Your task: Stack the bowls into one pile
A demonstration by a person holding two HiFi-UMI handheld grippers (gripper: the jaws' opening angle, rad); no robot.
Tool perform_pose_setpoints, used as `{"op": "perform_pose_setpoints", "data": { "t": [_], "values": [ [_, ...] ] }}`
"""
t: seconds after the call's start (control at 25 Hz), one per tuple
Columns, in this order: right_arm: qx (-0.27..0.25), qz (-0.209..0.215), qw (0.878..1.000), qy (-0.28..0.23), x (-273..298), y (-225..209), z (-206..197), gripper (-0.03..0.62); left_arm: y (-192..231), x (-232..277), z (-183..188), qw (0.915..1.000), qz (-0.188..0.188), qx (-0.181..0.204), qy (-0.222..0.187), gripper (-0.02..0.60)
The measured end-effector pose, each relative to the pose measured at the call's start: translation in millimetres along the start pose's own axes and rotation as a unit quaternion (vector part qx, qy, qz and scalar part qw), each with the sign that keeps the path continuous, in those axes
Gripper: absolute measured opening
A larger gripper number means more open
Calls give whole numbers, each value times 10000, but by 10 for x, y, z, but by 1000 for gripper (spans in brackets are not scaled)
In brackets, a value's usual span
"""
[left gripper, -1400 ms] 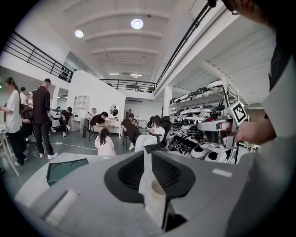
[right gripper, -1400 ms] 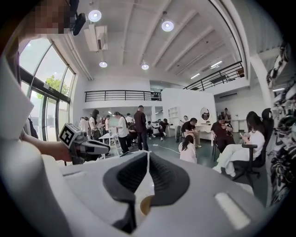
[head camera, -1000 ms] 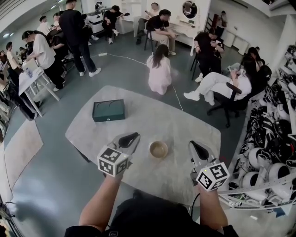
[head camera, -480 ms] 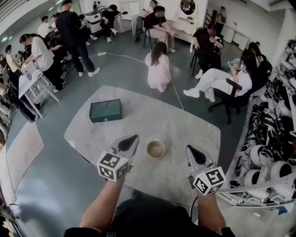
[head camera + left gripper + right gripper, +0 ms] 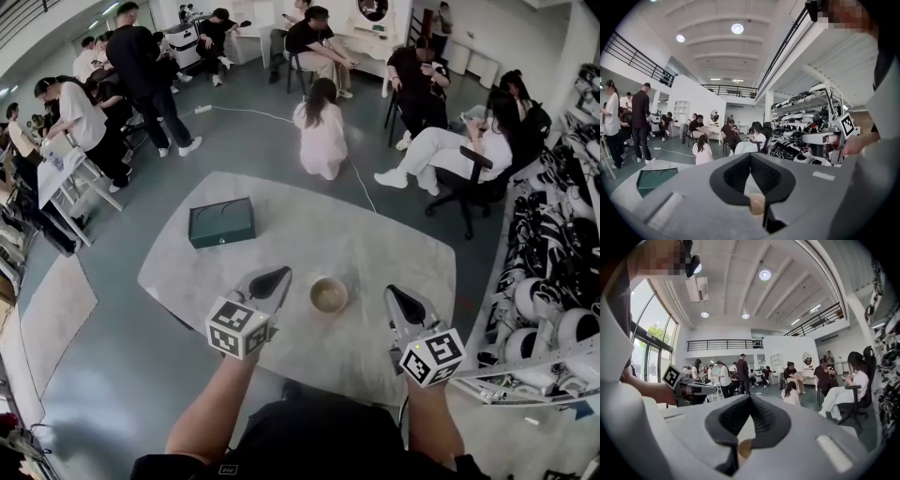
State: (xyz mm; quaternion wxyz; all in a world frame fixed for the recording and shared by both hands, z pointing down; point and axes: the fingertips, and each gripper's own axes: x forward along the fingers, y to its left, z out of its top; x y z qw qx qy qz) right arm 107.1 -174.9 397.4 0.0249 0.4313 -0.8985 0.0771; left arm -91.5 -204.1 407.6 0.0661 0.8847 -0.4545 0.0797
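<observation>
In the head view I am seeing the pale bench [image 5: 375, 244] with the tan bowl [image 5: 328, 294] sitting close to its near edge, about halfway along that edge; from up here I cannot tell whether it is one bowl or several nested together. The left gripper [image 5: 265, 279] is hovering just beside the bowl on its left and the right gripper [image 5: 405, 305] is hovering near it on its right, neither one touching it. A green box [image 5: 221, 222] is lying toward the bench's far left corner, well apart from the bowl. In the left gripper view I am looking along jaws that are clenched tip to tip with nothing grasped between them; the bowl [image 5: 757, 204] is showing low through the gap behind the tips, and the green box [image 5: 654, 180] is lying off to the left. In the right gripper view the jaws are likewise clenched on nothing, the bowl [image 5: 744, 448] is peeking through beneath their tips, and the left gripper [image 5: 689, 387] is showing at the left.
</observation>
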Motion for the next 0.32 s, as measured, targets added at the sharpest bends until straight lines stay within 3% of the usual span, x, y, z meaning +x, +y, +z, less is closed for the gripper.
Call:
{"op": "perform_pose_setpoints", "data": {
  "t": [0.32],
  "values": [
    [86, 82, 9999, 49, 13, 82, -49, 3, -53, -44, -42, 9999, -61, 17, 85, 11]
  ]
}}
